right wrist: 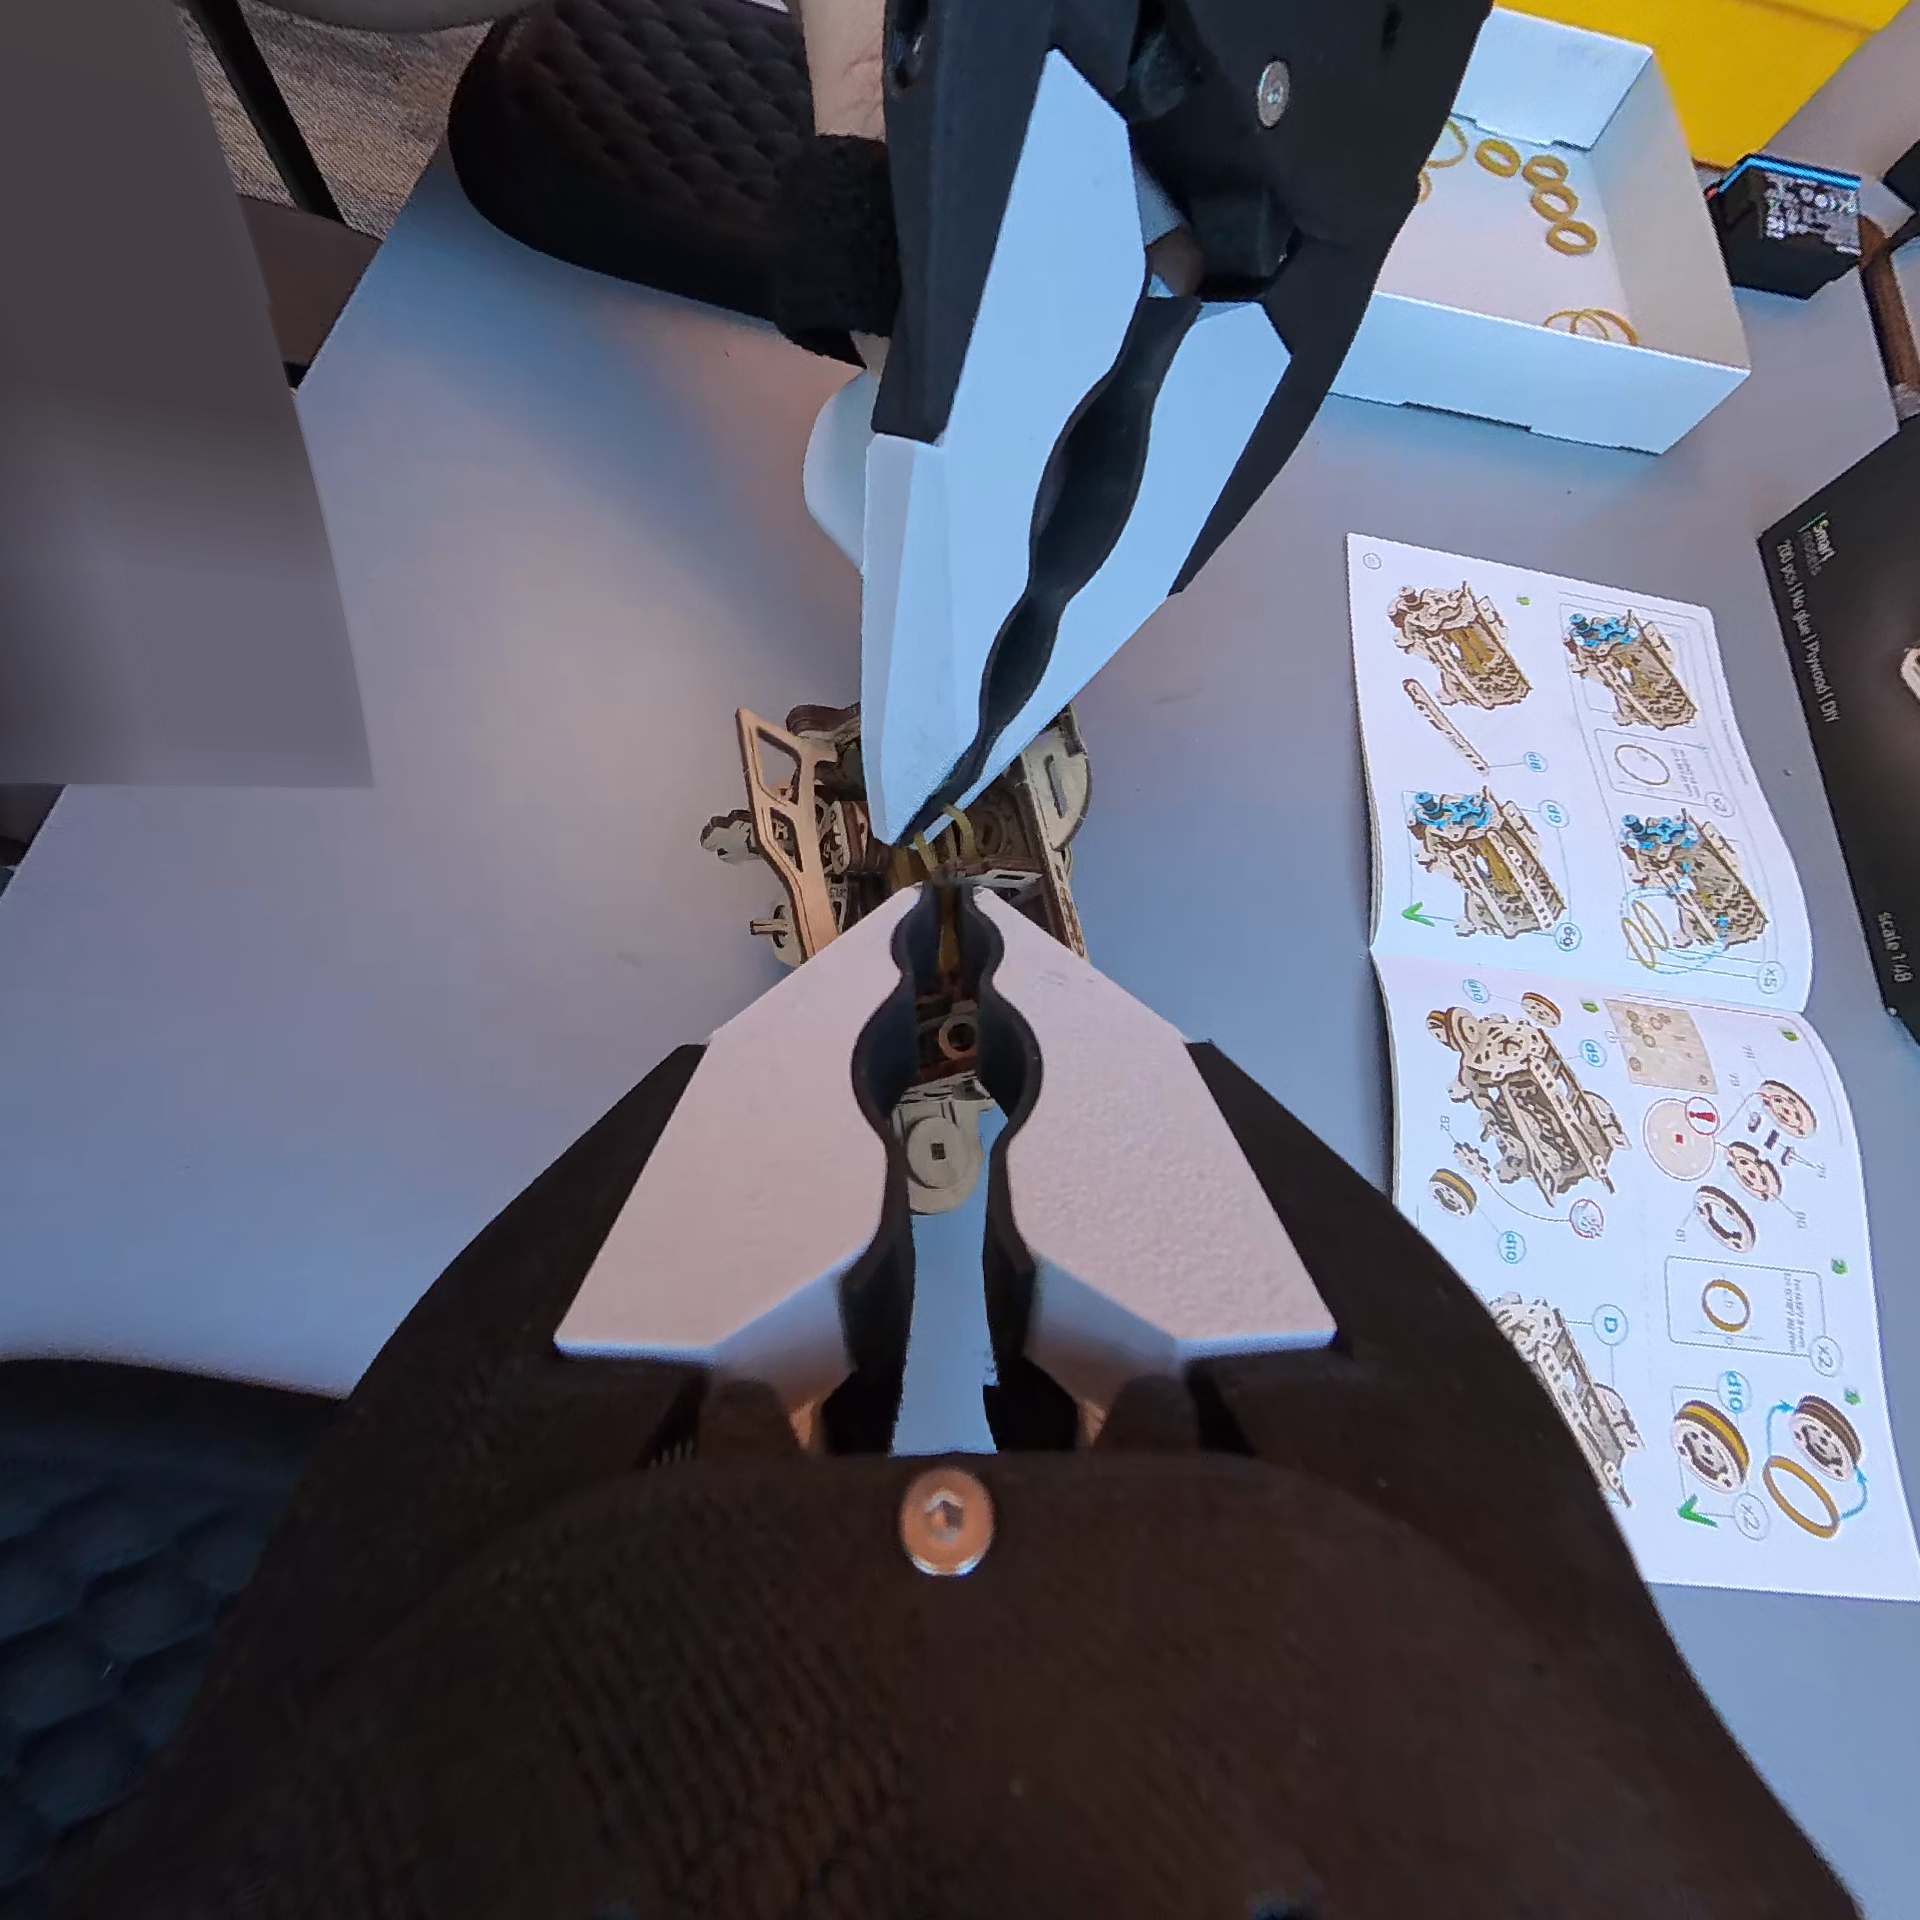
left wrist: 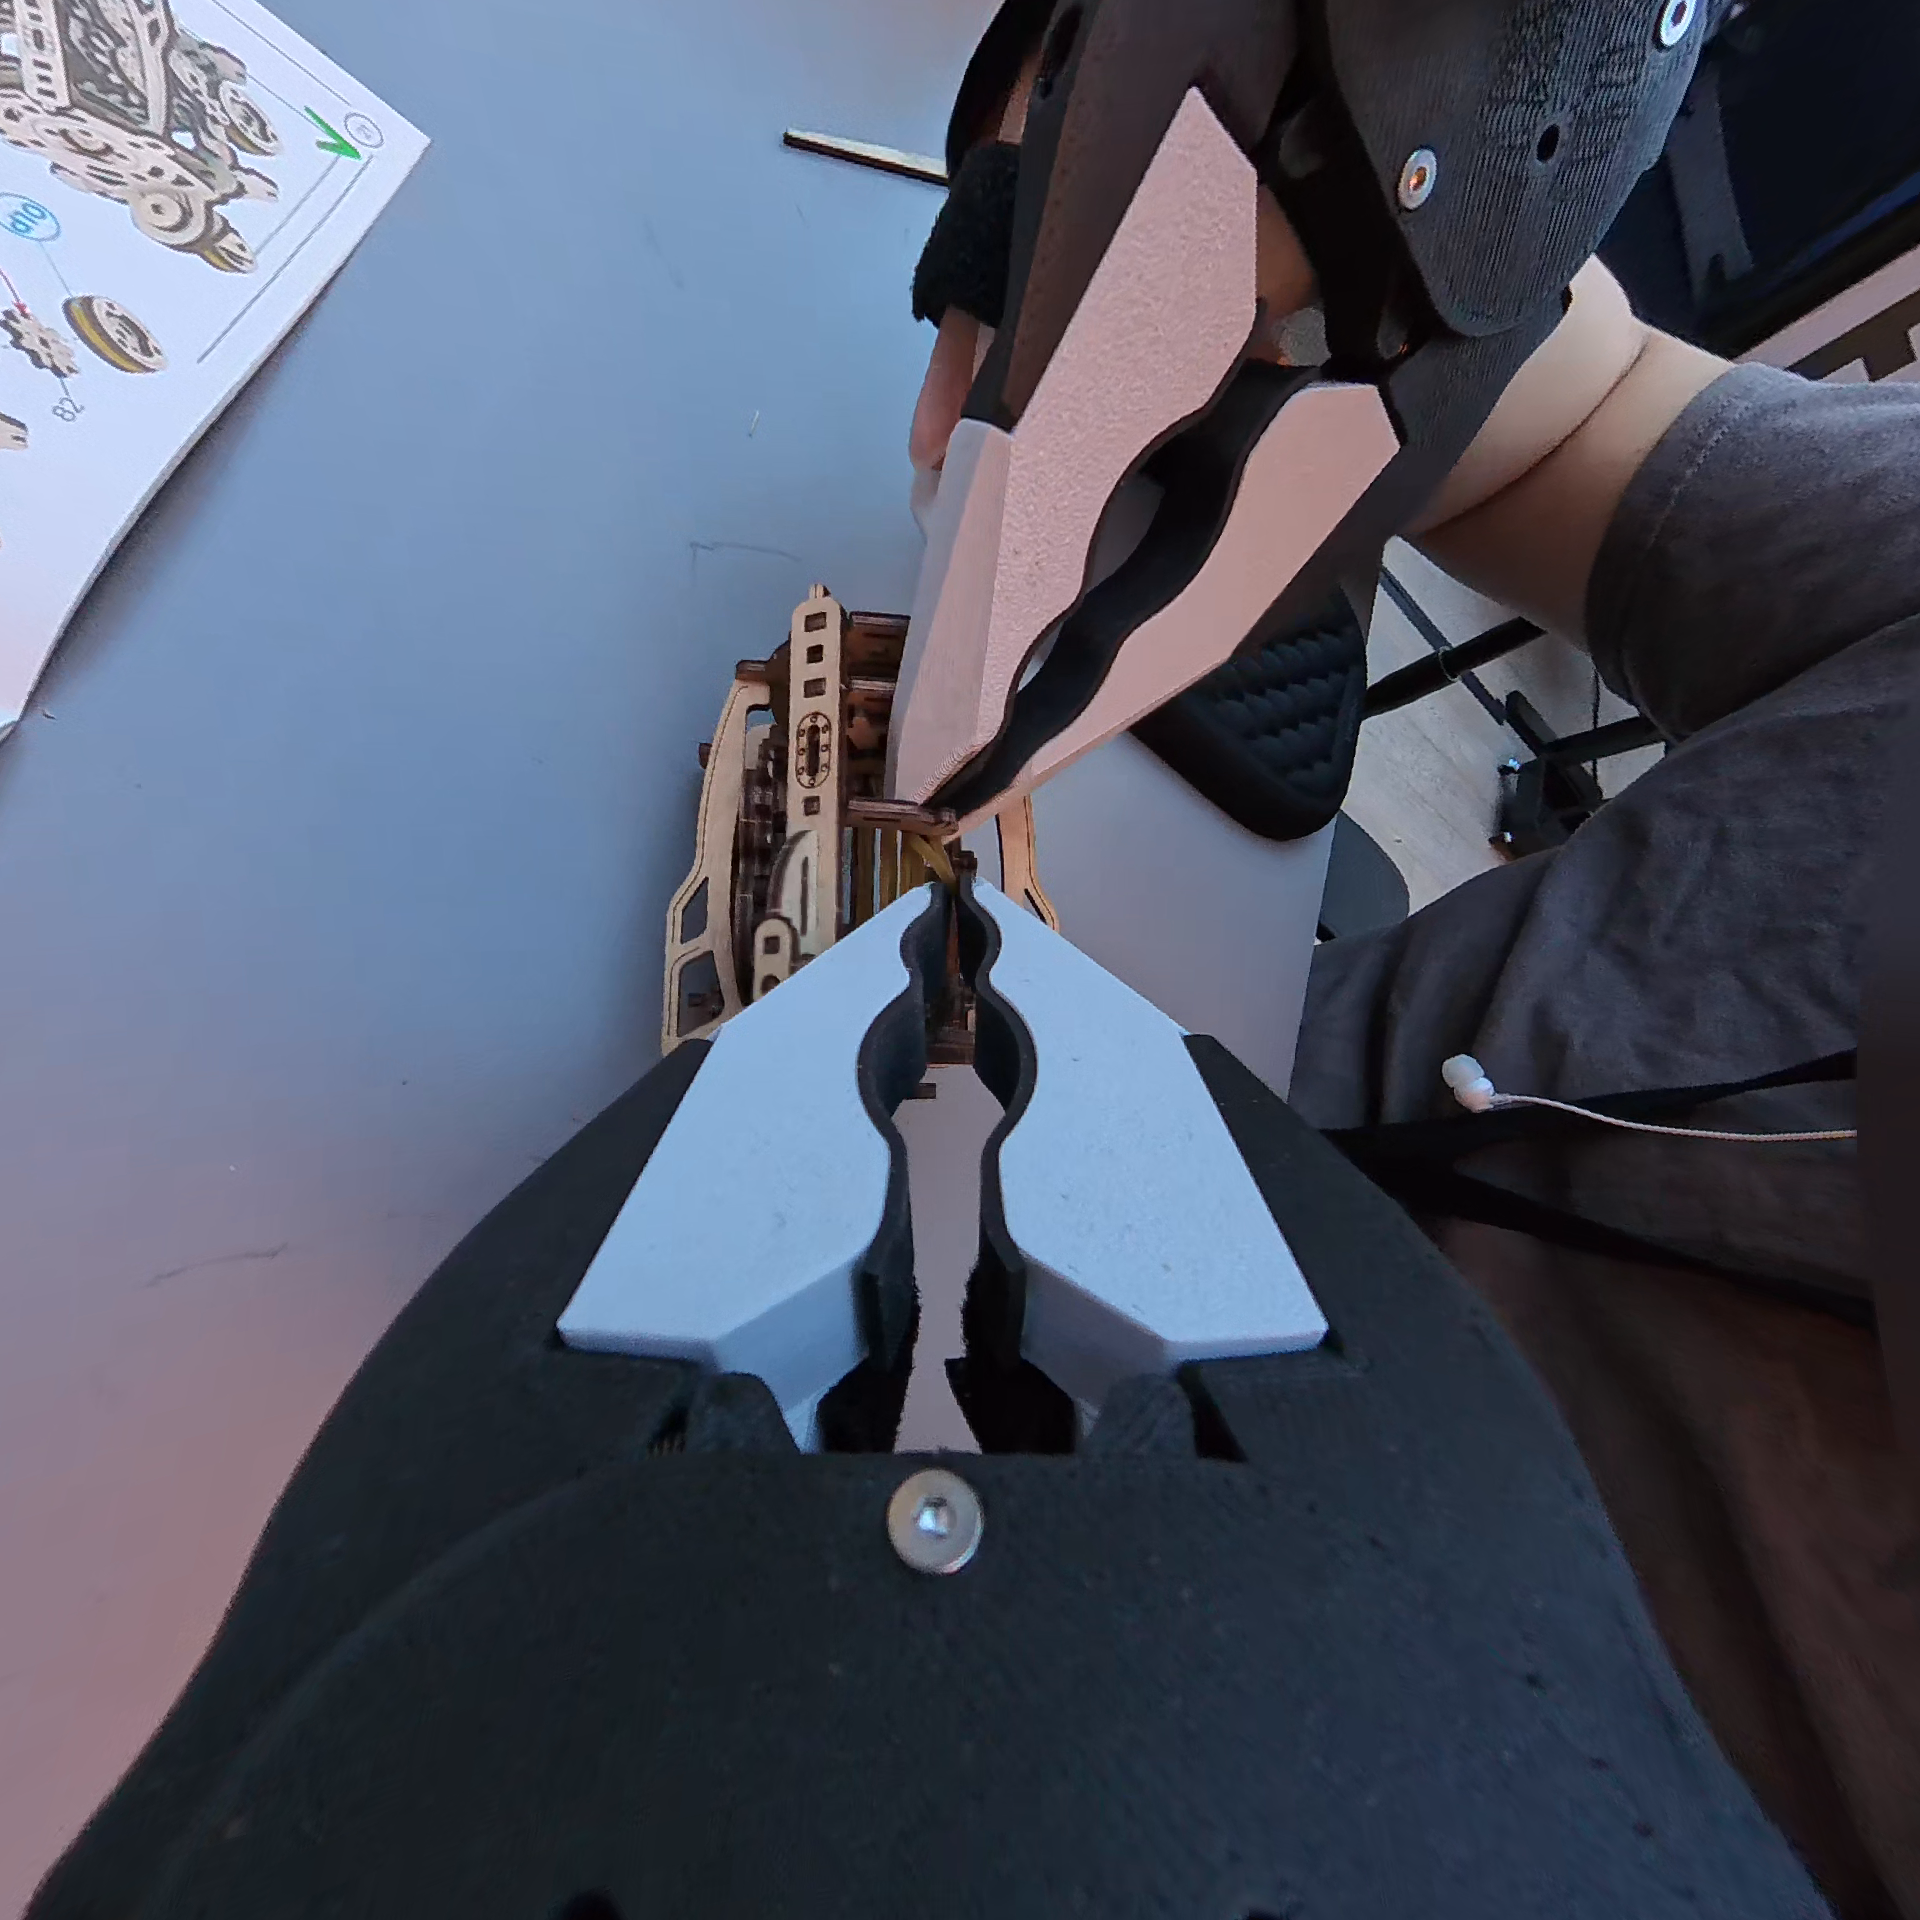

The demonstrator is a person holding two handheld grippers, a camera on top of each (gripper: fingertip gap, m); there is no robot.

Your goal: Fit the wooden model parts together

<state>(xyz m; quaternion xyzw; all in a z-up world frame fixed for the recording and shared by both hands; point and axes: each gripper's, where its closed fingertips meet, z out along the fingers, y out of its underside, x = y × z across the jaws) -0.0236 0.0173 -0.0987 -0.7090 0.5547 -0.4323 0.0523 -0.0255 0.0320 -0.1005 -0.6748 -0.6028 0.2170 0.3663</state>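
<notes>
A partly built wooden model (left wrist: 790,831) stands on the grey table (left wrist: 416,727), and it also shows in the right wrist view (right wrist: 790,831). My left gripper (left wrist: 951,896) is shut on a yellow rubber band (left wrist: 925,857) just above the model. In the right wrist view it (right wrist: 920,831) comes in from the top with the band's loop (right wrist: 961,831) hanging from its tips. My right gripper (right wrist: 940,894) is shut on the same band at the end of a small wooden crossbar (right wrist: 1003,881). In the left wrist view its tips (left wrist: 943,821) sit at that crossbar (left wrist: 888,810). The two grippers' tips nearly touch.
An open instruction booklet (right wrist: 1610,1039) lies right of the model and also shows at the far left in the left wrist view (left wrist: 156,260). A white box (right wrist: 1507,353) holds several yellow bands. A black box (right wrist: 1849,727) lies at the right edge. A thin wooden stick (left wrist: 862,151) lies farther off.
</notes>
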